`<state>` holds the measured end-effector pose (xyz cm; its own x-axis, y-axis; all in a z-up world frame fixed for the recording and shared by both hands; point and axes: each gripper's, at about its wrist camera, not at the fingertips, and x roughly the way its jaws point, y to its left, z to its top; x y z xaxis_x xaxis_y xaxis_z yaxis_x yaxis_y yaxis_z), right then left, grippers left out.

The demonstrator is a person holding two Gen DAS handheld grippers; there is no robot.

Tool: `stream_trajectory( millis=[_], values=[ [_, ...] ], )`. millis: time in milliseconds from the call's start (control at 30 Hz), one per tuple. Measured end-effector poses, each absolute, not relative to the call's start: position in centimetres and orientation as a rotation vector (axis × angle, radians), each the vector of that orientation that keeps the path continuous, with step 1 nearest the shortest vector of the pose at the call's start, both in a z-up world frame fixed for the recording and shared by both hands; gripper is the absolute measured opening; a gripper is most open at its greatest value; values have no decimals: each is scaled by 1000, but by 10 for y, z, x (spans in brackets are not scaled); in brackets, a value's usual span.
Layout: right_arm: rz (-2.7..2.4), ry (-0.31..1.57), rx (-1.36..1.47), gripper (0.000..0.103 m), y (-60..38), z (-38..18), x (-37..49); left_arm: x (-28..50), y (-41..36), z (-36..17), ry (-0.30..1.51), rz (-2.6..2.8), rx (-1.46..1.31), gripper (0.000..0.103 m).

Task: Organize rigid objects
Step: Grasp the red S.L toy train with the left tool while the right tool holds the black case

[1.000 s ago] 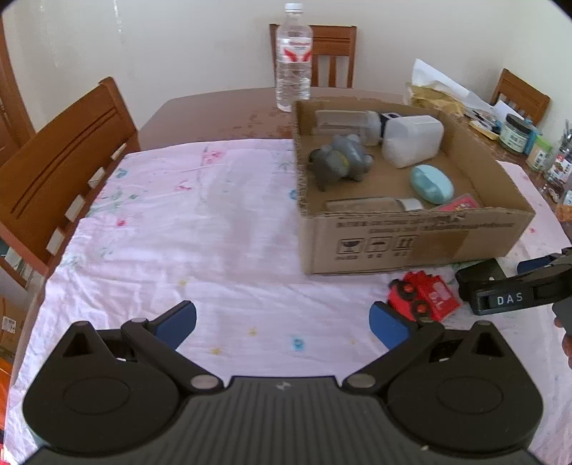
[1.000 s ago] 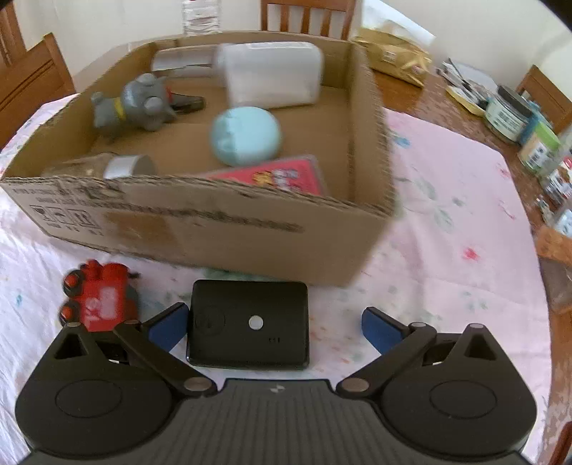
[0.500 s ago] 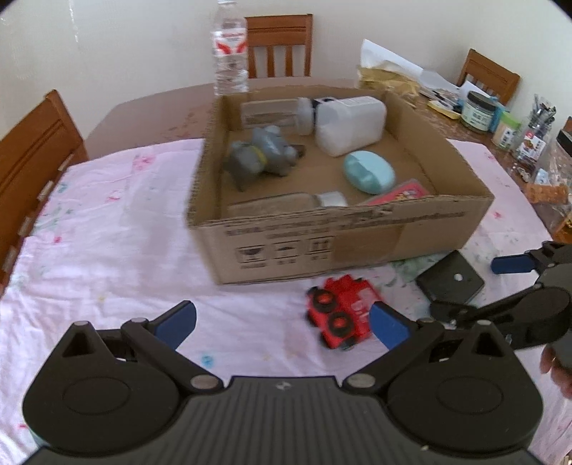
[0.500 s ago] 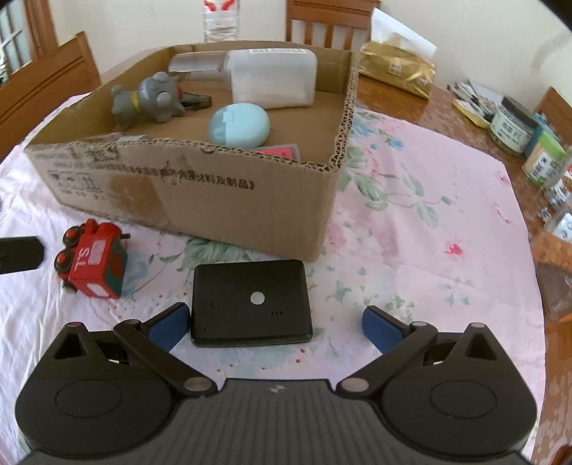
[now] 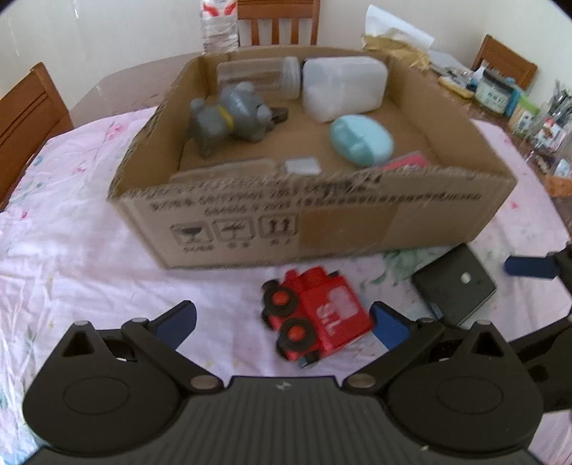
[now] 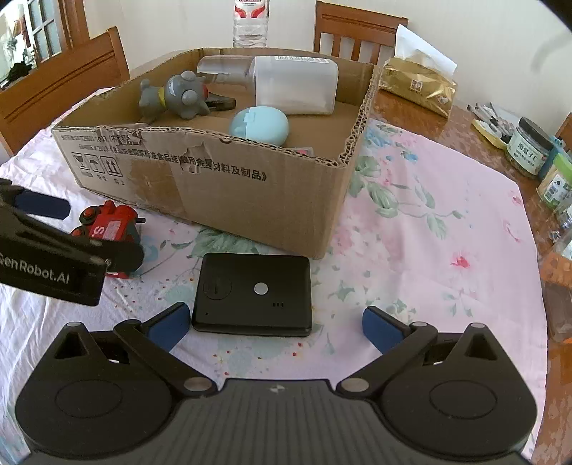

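A red toy train (image 5: 314, 313) lies on the pink cloth in front of the cardboard box (image 5: 321, 221). My left gripper (image 5: 284, 325) is open, with the train between its fingers near the right one. A flat black device (image 6: 254, 295) lies on the cloth before the box (image 6: 214, 186). My right gripper (image 6: 275, 323) is open just short of it, the left finger beside its near left corner. The box holds a grey toy figure (image 5: 228, 116), a pale blue case (image 5: 361, 141), a white container (image 5: 343, 87) and a red card (image 5: 404, 162). The train also shows in the right wrist view (image 6: 107, 229), partly hidden by the left gripper.
A water bottle (image 6: 250, 21) stands behind the box. Wooden chairs (image 6: 60, 86) ring the table. A gold packet (image 6: 418, 86) and jars (image 6: 529, 146) crowd the right side of the table. The black device also shows in the left wrist view (image 5: 454, 286).
My left gripper has swung right and moved in on the red train, which now sits between its fingers. My right gripper has pulled back slightly from the box; the black device stays put.
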<state>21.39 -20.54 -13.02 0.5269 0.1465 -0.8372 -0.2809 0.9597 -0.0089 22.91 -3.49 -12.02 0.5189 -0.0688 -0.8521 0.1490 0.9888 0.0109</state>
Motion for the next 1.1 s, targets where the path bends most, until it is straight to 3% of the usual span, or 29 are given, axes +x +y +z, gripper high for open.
stream_trajectory(
  millis=[367, 467, 633, 767, 1100],
  values=[
    [242, 987, -144, 103, -204, -129, 213, 221, -14, -126, 998, -160, 135, 98],
    [234, 991, -140, 103, -201, -130, 213, 221, -19, -125, 971, -210, 152, 87],
    [232, 991, -138, 103, -196, -130, 214, 221, -22, -121, 954, -261, 138, 61],
    [251, 986, -148, 103, -189, -131, 216, 221, -22, -119, 953, -270, 138, 54],
    [251, 965, -142, 74, -183, -123, 218, 219, -20, -118, 953, -277, 139, 54]
  ],
)
